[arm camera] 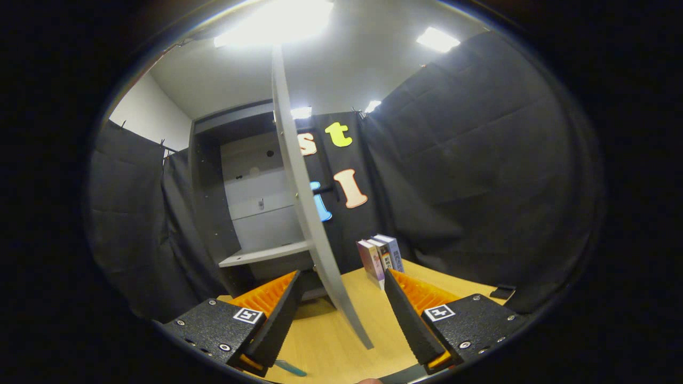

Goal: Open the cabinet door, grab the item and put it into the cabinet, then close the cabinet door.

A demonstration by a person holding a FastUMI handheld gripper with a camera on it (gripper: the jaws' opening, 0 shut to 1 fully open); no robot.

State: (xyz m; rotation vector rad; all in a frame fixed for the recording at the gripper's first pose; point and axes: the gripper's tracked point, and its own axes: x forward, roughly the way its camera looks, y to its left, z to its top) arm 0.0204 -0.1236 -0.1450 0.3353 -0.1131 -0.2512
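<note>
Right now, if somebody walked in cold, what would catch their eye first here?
First, the open cabinet door, seen edge-on, its lower end running down between the fingers of the open claw. Behind it the cabinet stands open with a bare pale shelf. Beyond the right finger, a few books stand upright on the wooden table.

cabinets: one, at 11 o'clock
cabinet doors: one, open, edge-on
boxes: three, upright, at 1 o'clock
shelves: one
</note>
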